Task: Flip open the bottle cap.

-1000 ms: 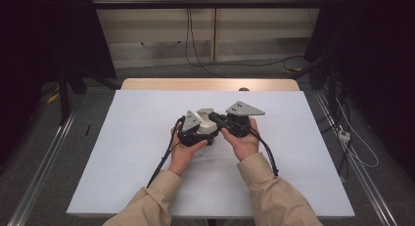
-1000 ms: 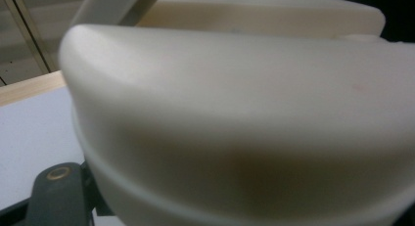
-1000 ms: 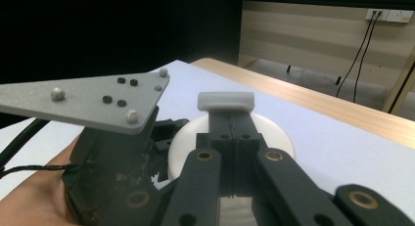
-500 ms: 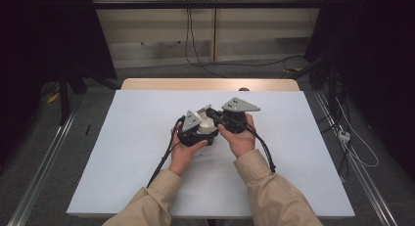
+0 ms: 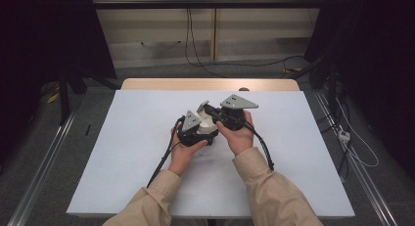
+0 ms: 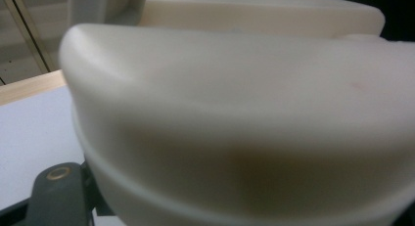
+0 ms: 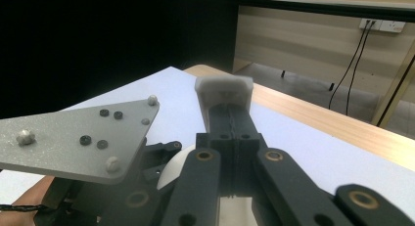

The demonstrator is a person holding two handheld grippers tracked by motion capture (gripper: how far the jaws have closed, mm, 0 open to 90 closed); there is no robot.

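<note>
Claws (image 5: 208, 119) – two, both closed – one cream object (image 6: 235, 113).

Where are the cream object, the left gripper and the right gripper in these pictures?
cream object (image 6: 235, 113), left gripper view, on its broad curved side.
left gripper (image 5: 208, 129), high view, at its jaw tips against the cream object.
right gripper (image 7: 224, 91), right gripper view, at its closed pale fingertips.

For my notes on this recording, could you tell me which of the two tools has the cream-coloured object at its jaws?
The left tool: the cream object sits right up against its camera, while the right tool has its jaws pressed together with nothing between them.
</note>
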